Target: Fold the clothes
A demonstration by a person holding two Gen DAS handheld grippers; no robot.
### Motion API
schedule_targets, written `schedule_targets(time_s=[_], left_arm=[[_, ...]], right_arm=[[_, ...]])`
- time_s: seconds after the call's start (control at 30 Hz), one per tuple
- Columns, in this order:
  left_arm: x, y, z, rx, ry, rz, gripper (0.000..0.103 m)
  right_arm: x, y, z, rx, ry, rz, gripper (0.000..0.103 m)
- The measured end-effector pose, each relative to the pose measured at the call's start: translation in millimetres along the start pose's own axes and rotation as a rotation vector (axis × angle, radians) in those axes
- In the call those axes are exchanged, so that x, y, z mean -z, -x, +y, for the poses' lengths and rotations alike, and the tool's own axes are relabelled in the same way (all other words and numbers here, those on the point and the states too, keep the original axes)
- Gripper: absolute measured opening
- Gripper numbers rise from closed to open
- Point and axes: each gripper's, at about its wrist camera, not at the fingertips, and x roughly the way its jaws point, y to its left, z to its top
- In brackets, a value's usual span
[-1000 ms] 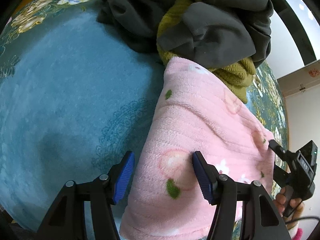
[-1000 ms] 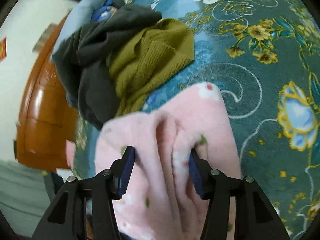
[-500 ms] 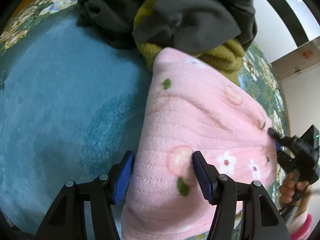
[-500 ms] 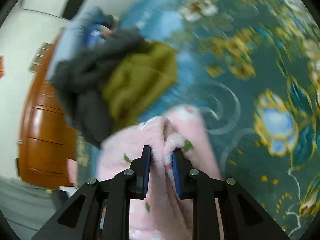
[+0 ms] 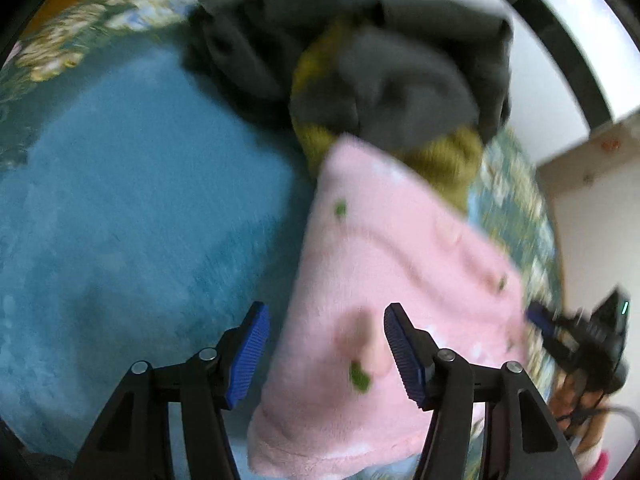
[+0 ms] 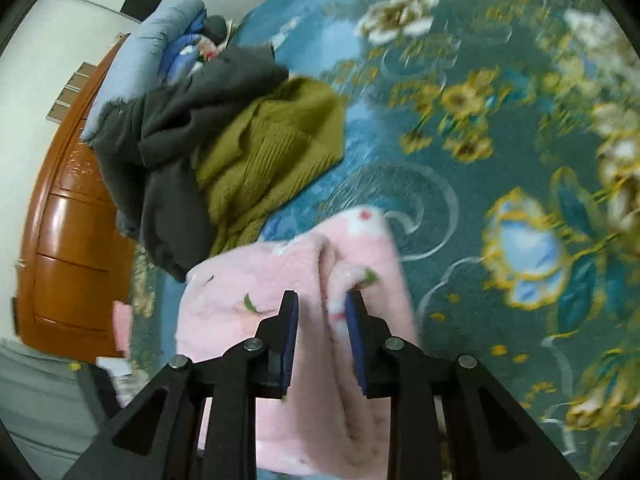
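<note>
Pink fleece (image 6: 280,380) sits bunched between my right gripper (image 6: 322,328) pads, which have just been easing back a little after clamping down; a ridge of the plush fabric is pinched there. My left gripper (image 5: 326,354) stands with its jaws wide apart, the garment's near-left edge lying between the pads, neither pad pressing into it as far as I can see through the blur. So only one corner is truly mine at this moment.

Beyond my fingertips, the pink piece touches the heap of waiting laundry: an olive knit sweater (image 6: 276,152) tangled with a dark grey garment (image 6: 172,172), all on the floral blanket (image 6: 500,128).

As I judge it, the step is to take a matching hold on both near corners and carry that edge over to make a fold. To do it well I should close my left pads fully on the edge before lifting, grab only the layers I mean to, and keep both hands at equal height so the fleece does not skew. Pulling toward me first would free the far end from the olive knit, so nothing drags along.
</note>
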Motion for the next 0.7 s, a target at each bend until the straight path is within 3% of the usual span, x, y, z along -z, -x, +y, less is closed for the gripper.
schedule_targets(time_s=[0.1, 0.17, 0.33, 0.43, 0.5, 0.6, 0.7], left_arm=[[-3.1, 18.3, 8.2, 0.077, 0.049, -0.08, 0.064], [-3.3, 13.7, -5.5, 0.116, 0.004, -0.074, 0.064], [14.4, 3.6, -51.5, 0.088, -0.252, 0.016, 0.064], [19.8, -15.2, -67.4, 0.055, -0.325, 0.096, 0.064], [21.9, -30.8, -65.3, 0.005, -0.32, 0.16, 0.064], [24.2, -47.8, -57.3, -0.038, -0.284, 0.249, 0.064], [24.3, -45.3, -54.3, -0.028, -0.267, 0.253, 0.064]], right_arm=[[4.1, 22.8, 6.2, 0.02, 0.047, -0.045, 0.026], [12.1, 29.1, 21.9, 0.014, 0.123, -0.04, 0.026], [46.6, 12.7, 52.9, 0.003, 0.299, 0.076, 0.026], [67.4, 4.5, 53.1, 0.04, 0.363, 0.111, 0.027], [76.2, -2.6, 45.2, 0.081, 0.367, 0.125, 0.027], [82.9, -14.6, 26.1, 0.059, 0.288, 0.152, 0.027], [88.3, -20.6, 19.1, 0.05, 0.277, 0.142, 0.027]])
